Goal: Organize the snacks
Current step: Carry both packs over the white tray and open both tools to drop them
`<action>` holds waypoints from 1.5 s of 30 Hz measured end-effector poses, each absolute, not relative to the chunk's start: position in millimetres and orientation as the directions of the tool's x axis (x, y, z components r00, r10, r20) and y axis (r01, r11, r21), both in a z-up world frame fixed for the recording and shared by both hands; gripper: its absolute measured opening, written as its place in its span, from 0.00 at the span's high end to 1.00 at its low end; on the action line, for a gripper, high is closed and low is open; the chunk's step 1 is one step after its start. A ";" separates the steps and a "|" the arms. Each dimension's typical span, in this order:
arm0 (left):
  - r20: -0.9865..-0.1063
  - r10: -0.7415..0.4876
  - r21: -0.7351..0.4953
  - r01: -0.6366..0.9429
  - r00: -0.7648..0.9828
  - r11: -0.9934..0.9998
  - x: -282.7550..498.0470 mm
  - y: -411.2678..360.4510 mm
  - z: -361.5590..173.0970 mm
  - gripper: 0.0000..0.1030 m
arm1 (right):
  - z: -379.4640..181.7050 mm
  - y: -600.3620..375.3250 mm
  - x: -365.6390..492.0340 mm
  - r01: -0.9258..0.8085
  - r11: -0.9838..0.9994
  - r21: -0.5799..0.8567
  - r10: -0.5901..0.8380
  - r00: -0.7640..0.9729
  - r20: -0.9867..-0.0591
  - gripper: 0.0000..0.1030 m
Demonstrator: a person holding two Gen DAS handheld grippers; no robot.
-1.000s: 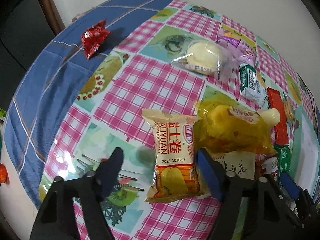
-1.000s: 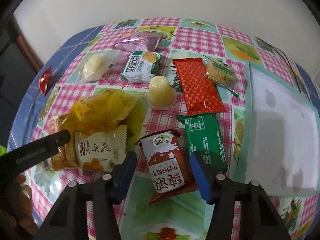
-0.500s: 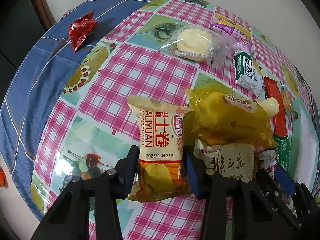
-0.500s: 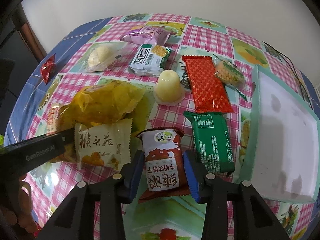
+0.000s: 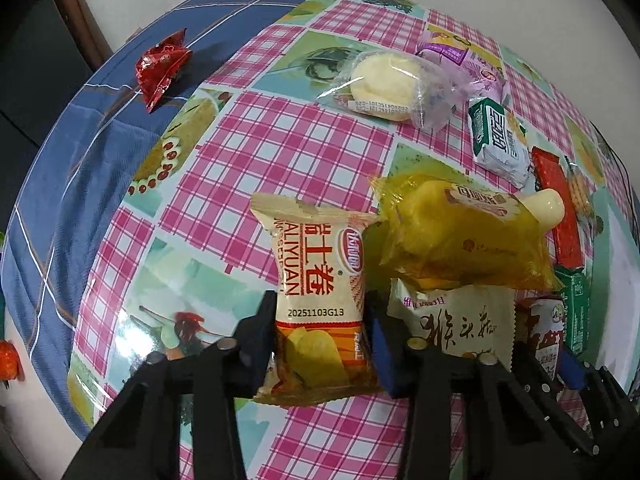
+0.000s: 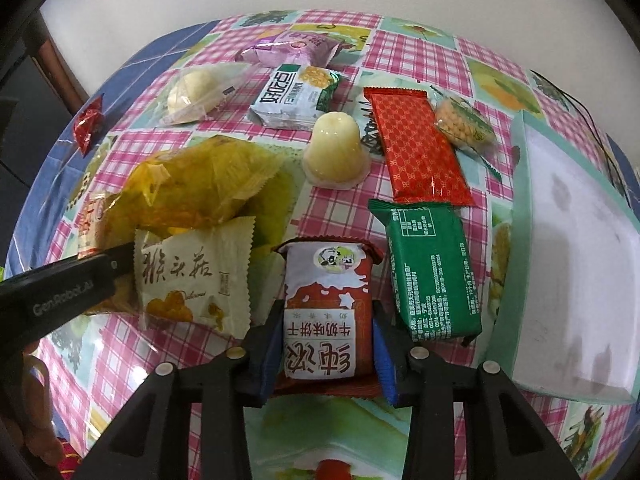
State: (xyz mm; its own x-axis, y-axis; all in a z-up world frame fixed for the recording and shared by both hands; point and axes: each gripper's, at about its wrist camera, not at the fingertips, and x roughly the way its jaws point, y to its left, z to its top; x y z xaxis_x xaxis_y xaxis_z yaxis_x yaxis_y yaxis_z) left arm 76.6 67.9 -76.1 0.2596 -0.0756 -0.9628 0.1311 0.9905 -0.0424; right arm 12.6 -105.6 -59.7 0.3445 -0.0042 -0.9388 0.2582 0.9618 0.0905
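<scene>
Left wrist view: the left gripper (image 5: 320,330), its jaws just closed in, is clamped on a beige snack packet (image 5: 318,300) lying on the checked tablecloth (image 5: 280,152).

Right wrist view: the right gripper (image 6: 325,354) is clamped on a red-and-white biscuit packet (image 6: 324,312), beside a green packet (image 6: 432,272) near the white tray (image 6: 576,280).

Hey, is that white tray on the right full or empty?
Empty, as far as it shows. The white tray has a bare floor with faint smudges; every snack lies outside it on the tablecloth.
</scene>
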 end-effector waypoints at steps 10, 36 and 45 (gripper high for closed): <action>-0.952 -0.091 -0.063 0.106 0.291 0.992 74.1 79.4 -57.0 0.64 | -45.5 -108.3 9.3 0.274 0.956 0.102 -0.007 0.369 -0.930 0.60; -0.870 -0.153 -0.024 0.270 0.469 0.962 35.7 -19.6 45.6 0.64 | 25.9 -211.5 -39.2 0.522 0.829 0.200 -0.107 0.499 -0.860 0.59; -0.862 -0.246 -0.016 0.462 0.443 0.887 6.8 -117.1 50.4 0.64 | 21.2 -284.1 -76.8 0.683 0.710 0.172 -0.207 0.436 -0.876 0.59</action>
State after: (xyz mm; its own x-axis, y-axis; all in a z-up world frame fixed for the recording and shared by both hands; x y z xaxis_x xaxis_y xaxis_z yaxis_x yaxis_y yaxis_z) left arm 6.8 -117.1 50.4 0.4430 -0.2462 -0.8620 0.4621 0.8867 -0.0158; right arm -76.8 -284.1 21.2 0.4360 -0.2070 -0.8758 0.6828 0.7100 0.1721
